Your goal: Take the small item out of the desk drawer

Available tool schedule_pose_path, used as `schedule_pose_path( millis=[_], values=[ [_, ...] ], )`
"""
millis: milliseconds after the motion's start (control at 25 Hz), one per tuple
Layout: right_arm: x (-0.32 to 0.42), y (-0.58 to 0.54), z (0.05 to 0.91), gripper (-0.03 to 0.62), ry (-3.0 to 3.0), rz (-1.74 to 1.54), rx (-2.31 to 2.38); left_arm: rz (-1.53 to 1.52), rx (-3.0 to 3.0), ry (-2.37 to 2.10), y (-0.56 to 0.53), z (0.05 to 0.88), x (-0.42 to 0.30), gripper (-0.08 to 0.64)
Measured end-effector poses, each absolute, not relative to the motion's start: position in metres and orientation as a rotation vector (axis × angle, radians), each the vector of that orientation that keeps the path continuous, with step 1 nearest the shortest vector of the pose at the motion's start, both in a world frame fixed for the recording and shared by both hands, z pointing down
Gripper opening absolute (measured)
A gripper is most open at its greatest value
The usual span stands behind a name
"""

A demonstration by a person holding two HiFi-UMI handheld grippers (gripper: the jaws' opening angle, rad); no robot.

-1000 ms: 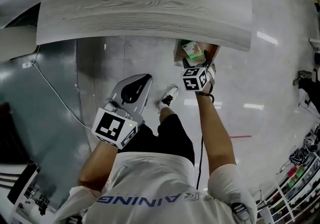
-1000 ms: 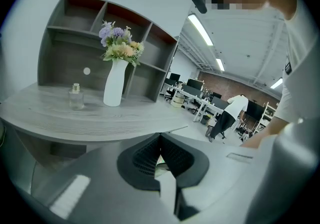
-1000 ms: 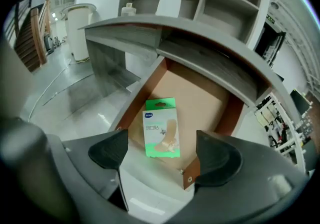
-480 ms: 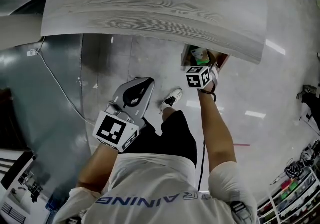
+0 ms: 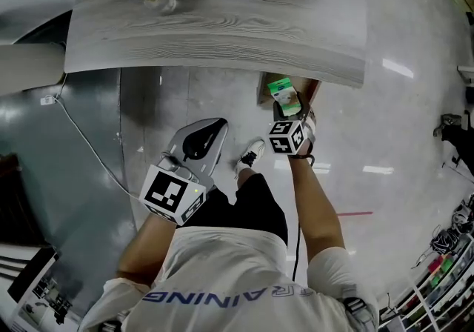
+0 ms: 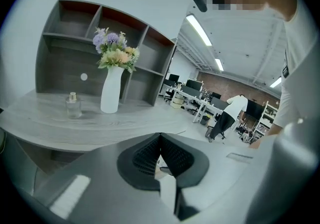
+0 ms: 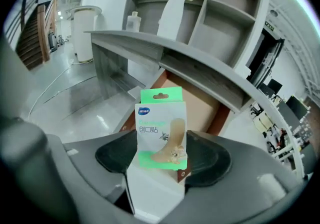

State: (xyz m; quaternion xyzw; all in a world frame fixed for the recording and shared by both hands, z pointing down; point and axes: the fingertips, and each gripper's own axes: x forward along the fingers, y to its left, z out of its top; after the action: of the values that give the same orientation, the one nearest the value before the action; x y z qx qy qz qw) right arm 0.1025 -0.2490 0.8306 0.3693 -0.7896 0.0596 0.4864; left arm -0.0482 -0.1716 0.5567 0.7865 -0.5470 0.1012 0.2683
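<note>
Our right gripper point(image 7: 160, 163) is clenched on a small green and white box point(image 7: 161, 130) with a picture of a foot on it. The two jaws press on the lower part of the box from both sides, and the box stands upright between them. In the head view the box point(image 5: 281, 89) is over the open drawer point(image 5: 312, 90), which sticks out from under the right part of the desk point(image 5: 222, 27). The inside of the drawer point(image 7: 200, 103) looks brown behind the box. We hold our left gripper point(image 5: 211, 127) lower, above the floor point(image 5: 148, 108) and well apart from the drawer. Its jaws are pressed together with nothing between them. On the desk stand a white vase point(image 6: 111, 90) with flowers and, just beside it, a small glass bottle point(image 6: 73, 105)
</note>
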Motion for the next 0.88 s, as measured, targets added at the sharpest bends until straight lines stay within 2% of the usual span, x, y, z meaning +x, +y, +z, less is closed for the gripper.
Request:
schedule_pose_path(
  millis=[280,880],
  values=[
    [0.108,-0.226,0.742,0.318,-2.007,0.128,1.021,0.242,2.234,-1.434,-0.171,0.507,-0.04,-0.002],
    [0.123,-0.193,0.478,0.318,-2.215,0.097,1.461,0.109,2.502,-1.311,-0.156,0.394,-0.031,-0.002]
  ],
)
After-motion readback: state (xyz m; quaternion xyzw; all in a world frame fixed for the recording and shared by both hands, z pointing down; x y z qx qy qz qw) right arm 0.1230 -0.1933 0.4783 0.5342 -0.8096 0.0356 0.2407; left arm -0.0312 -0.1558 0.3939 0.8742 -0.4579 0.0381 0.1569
